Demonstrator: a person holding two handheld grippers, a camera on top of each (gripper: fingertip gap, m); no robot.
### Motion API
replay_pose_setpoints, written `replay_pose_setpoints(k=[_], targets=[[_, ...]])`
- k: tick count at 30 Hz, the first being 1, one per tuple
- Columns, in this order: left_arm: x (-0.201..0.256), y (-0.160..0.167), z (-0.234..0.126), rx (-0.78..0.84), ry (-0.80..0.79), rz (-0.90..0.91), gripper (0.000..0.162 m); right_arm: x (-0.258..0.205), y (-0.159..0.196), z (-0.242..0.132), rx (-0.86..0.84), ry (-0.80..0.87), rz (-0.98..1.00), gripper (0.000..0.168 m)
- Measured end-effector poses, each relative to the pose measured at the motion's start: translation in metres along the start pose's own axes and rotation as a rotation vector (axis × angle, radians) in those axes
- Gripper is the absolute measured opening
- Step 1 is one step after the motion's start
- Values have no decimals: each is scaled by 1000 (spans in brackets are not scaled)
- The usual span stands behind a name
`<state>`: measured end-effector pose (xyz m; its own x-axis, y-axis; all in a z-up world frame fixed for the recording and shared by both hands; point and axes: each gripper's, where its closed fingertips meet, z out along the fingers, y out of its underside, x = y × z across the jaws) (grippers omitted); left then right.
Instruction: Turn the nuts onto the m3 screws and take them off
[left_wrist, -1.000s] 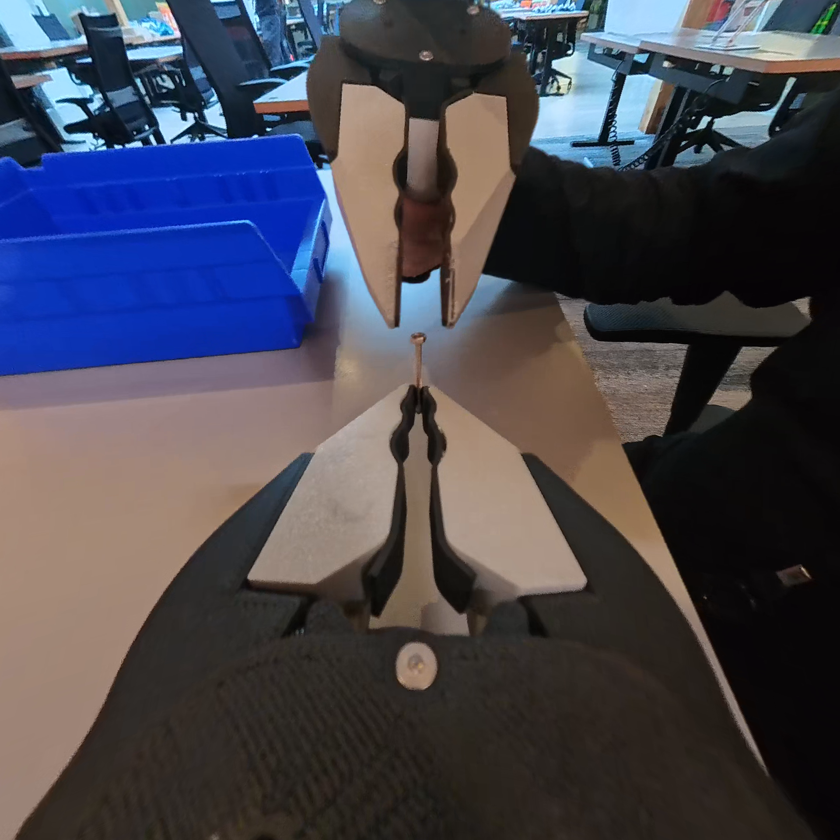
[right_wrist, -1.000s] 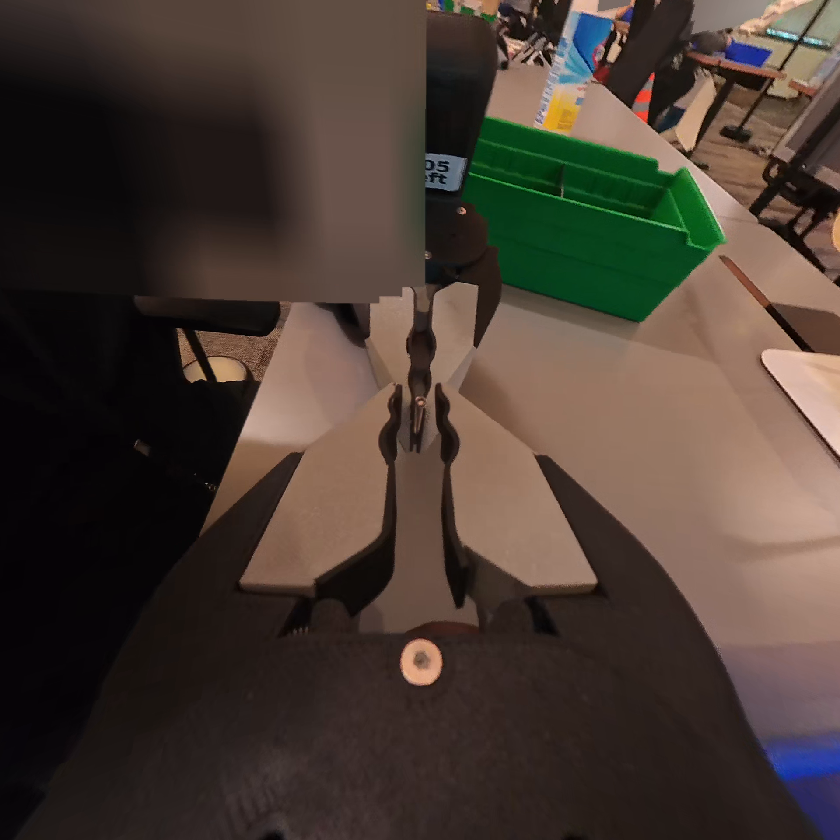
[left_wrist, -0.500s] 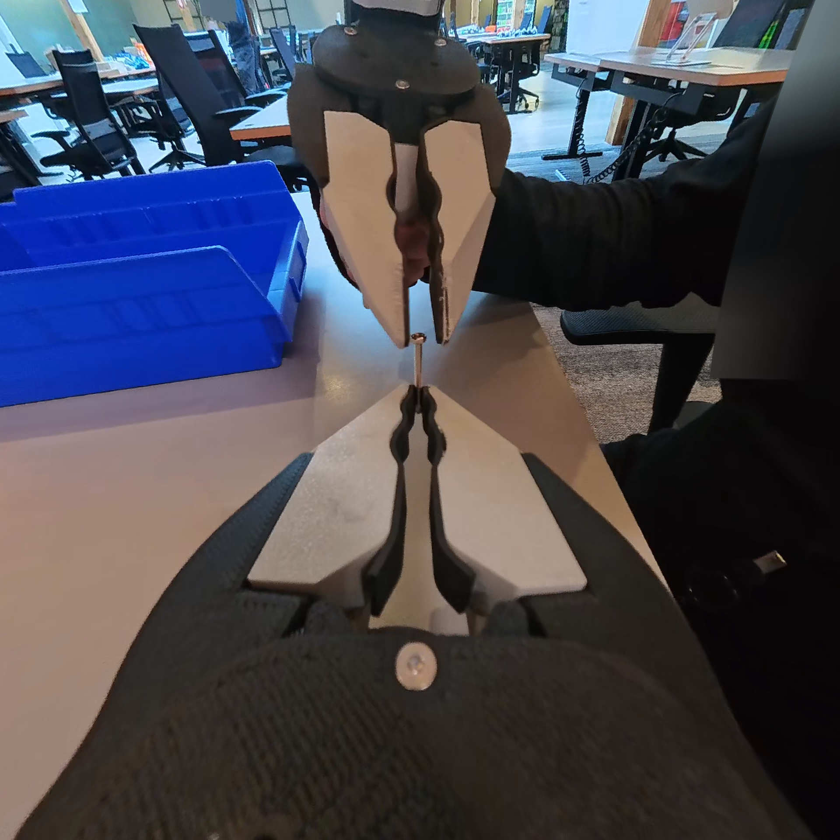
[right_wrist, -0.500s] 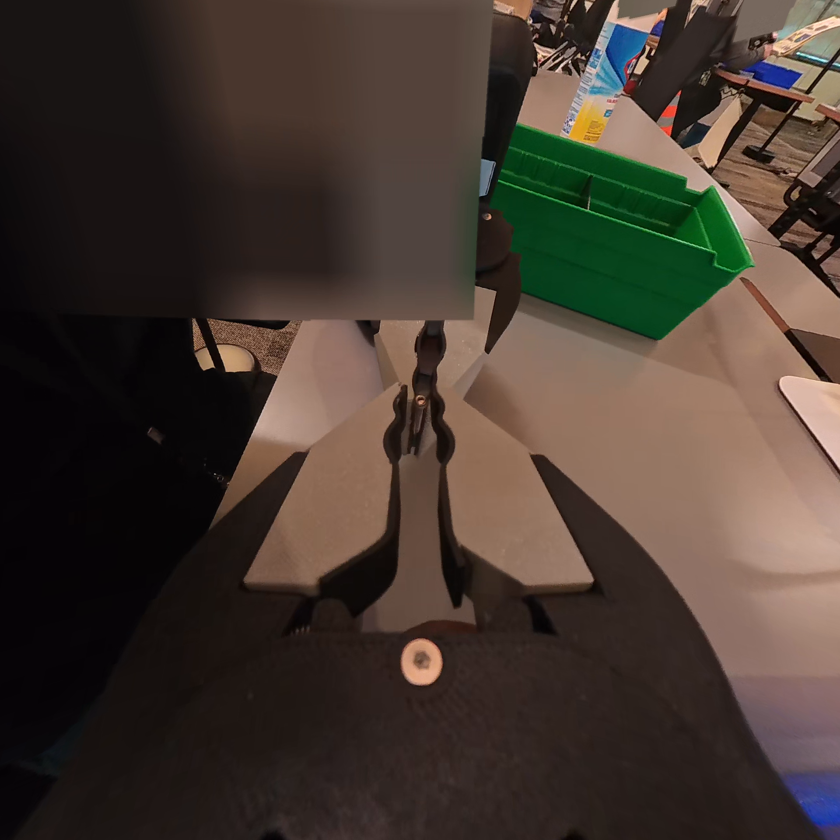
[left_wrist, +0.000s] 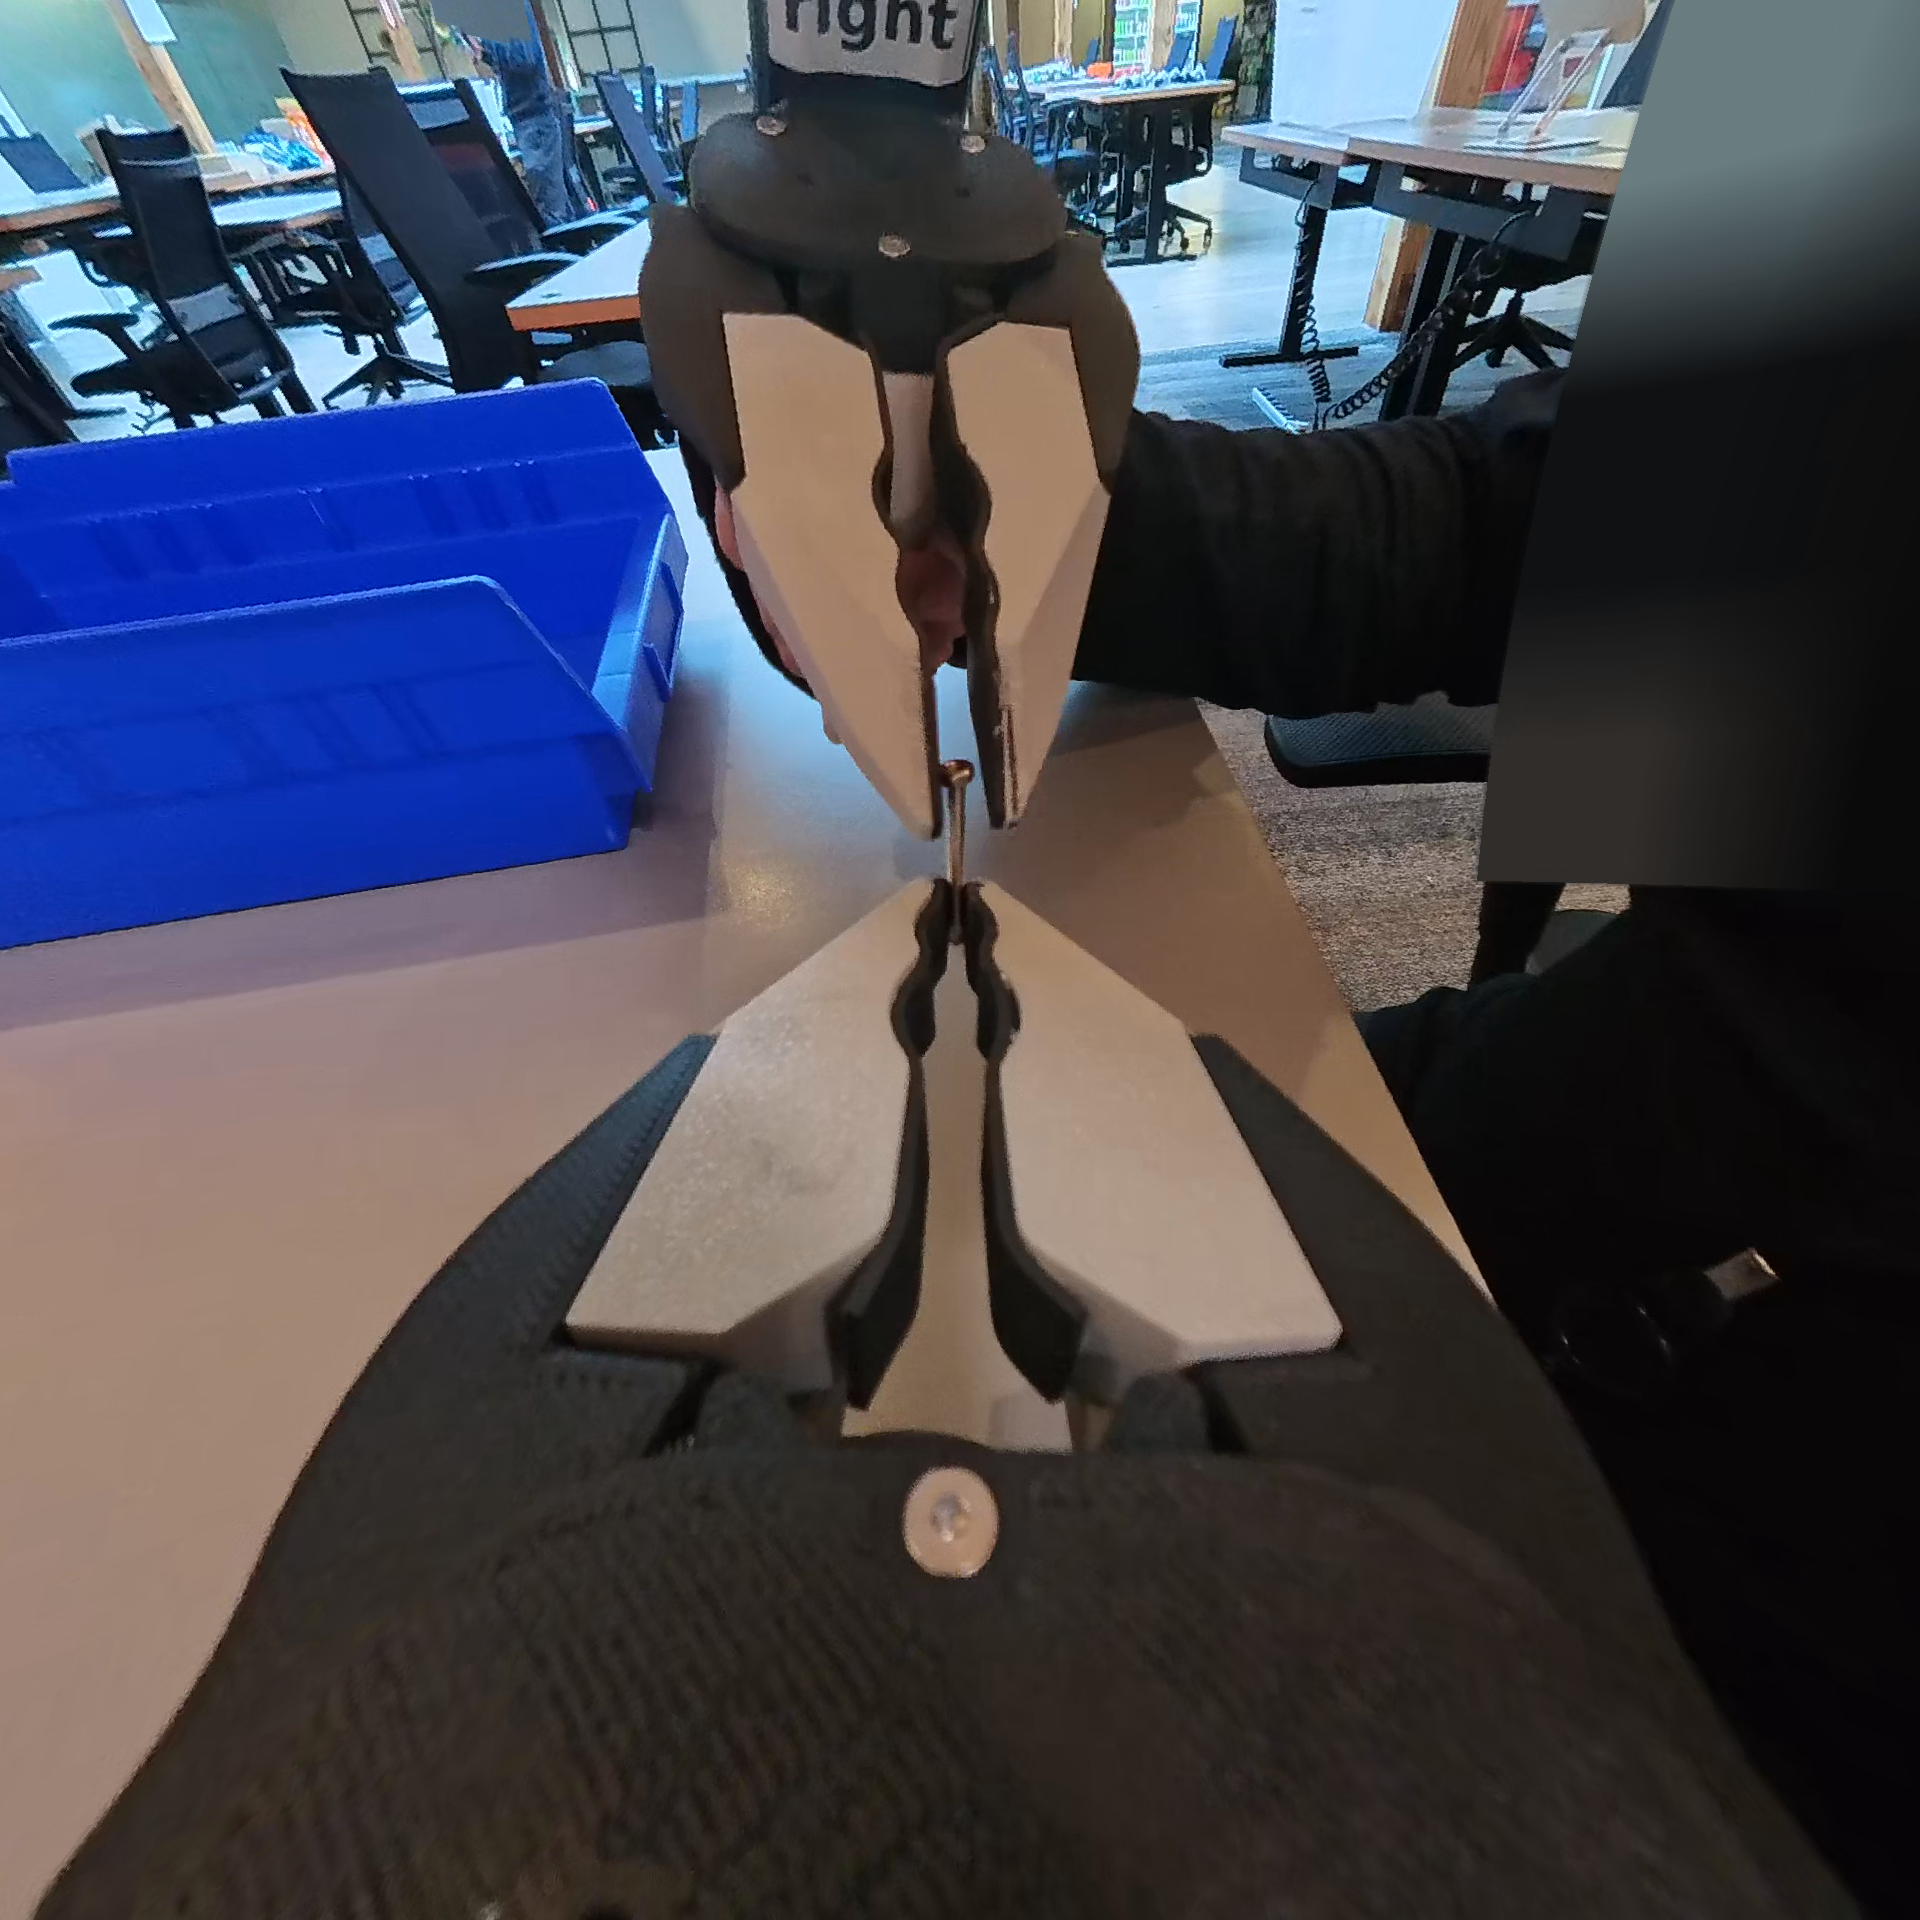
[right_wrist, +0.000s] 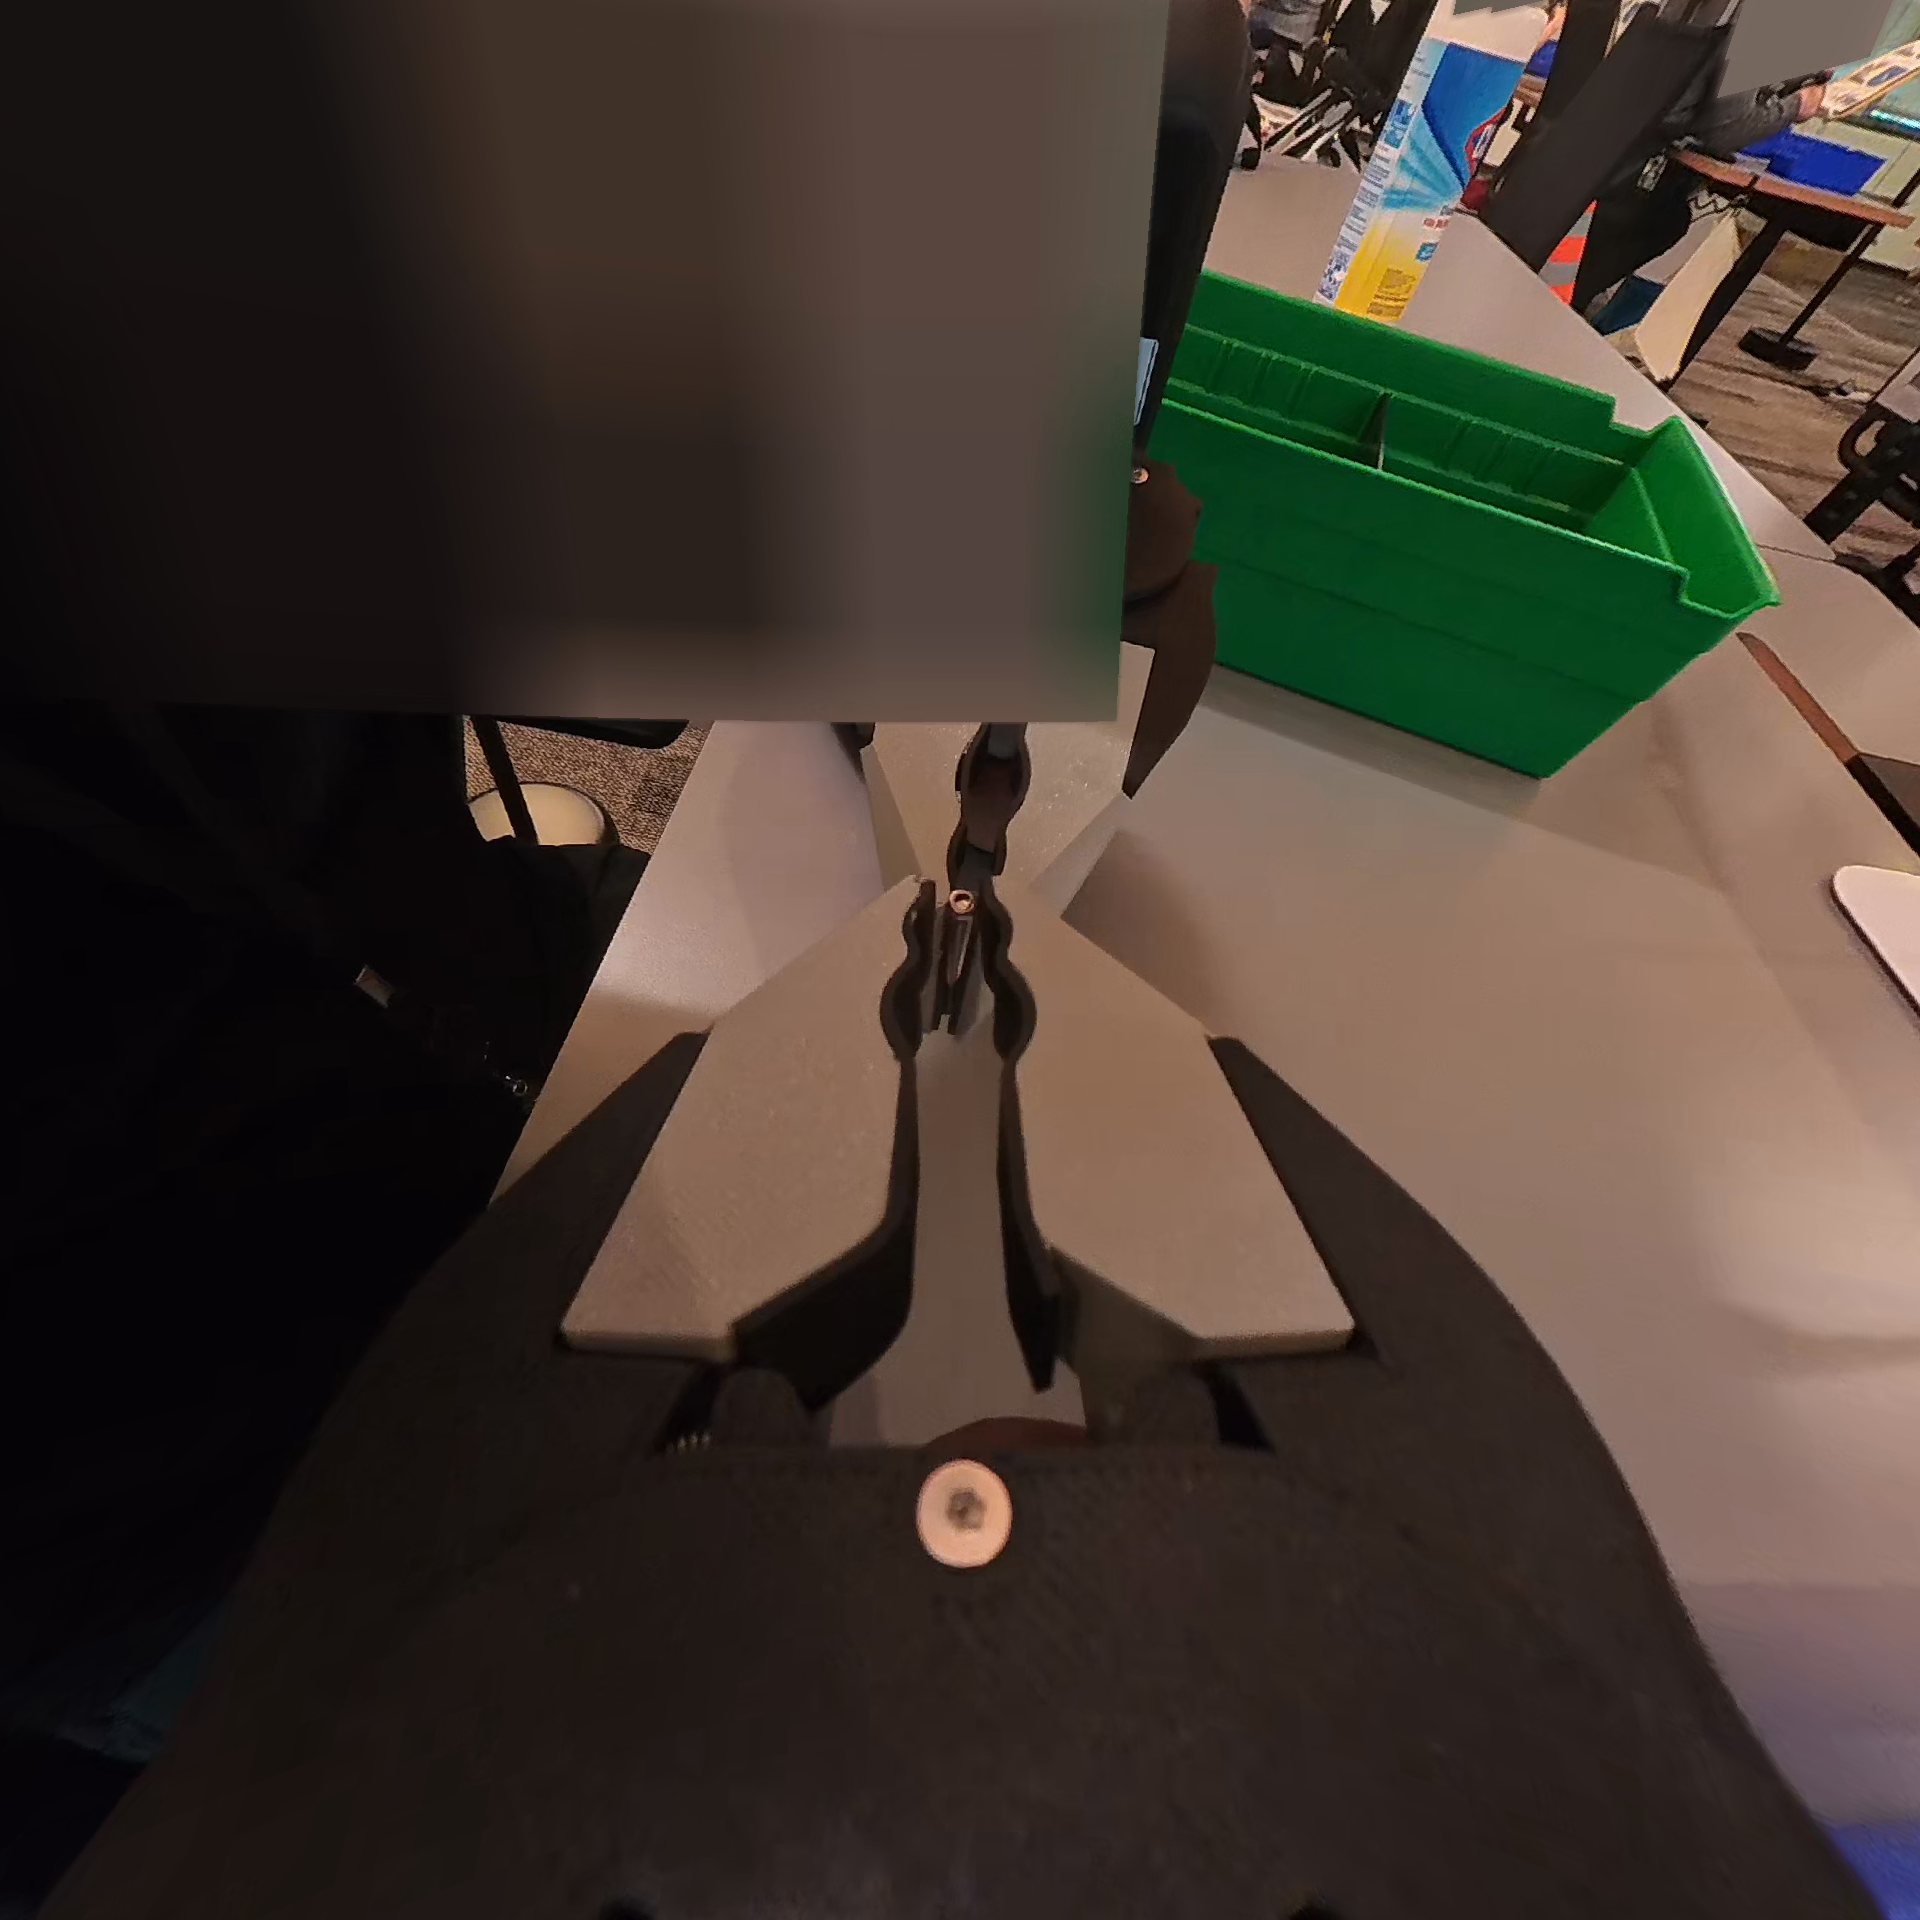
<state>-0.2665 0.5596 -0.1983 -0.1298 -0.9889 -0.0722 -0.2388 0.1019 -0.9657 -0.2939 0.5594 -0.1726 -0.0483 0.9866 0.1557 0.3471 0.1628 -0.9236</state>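
My left gripper (left_wrist: 954, 896) is shut on a thin M3 screw (left_wrist: 954, 836), which sticks straight out from its tips above the grey table (left_wrist: 312, 1143). The screw's far end carries a small wider piece, which looks like the nut (left_wrist: 957, 772). My right gripper (left_wrist: 964, 816) faces the left one tip to tip. It is open by a narrow gap, with a finger on each side of the nut. In the right wrist view the nut (right_wrist: 962, 902) sits end-on between my right fingertips, with the left gripper (right_wrist: 975, 868) just behind it.
A blue bin (left_wrist: 312, 675) stands on the table to the left in the left wrist view. A green divided bin (right_wrist: 1455, 582) and a tall canister (right_wrist: 1392, 208) stand behind in the right wrist view. A person's dark sleeve (left_wrist: 1299, 551) is beside the table edge. Only a small space, under 4 cm, lies between the two pairs of fingers.
The right gripper has moved toward the left one, so the screw's end now lies between its fingertips. Its jaws have narrowed. The left gripper still holds the screw.
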Motion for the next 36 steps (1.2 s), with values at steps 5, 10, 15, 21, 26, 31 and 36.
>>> replay_pose_setpoints(k=[5, 10, 15, 21, 26, 31, 36], targets=[[1, 0, 0, 1, 1, 4, 0, 0, 0, 0, 5, 3, 1, 2], [0, -1, 0, 0, -10, 13, 0, 1, 0, 0, 2, 13, 2, 2], [-4, 0, 0, -7, -41, 19, 0, 5, 1, -1, -8, 50, 26, 2], [-14, 5, 1, -45, -118, 28, 0, 14, 8, -1, -62, 124, 58, 2], [-21, 9, 2, -64, -163, 12, 0, 21, 13, -1, -85, 190, 95, 2], [-26, 12, 2, -79, -190, 2, 0, 26, 17, 0, -93, 238, 117, 2], [-29, 13, 1, -83, -213, -3, 0, 30, 17, 0, -53, 270, 155, 2]])
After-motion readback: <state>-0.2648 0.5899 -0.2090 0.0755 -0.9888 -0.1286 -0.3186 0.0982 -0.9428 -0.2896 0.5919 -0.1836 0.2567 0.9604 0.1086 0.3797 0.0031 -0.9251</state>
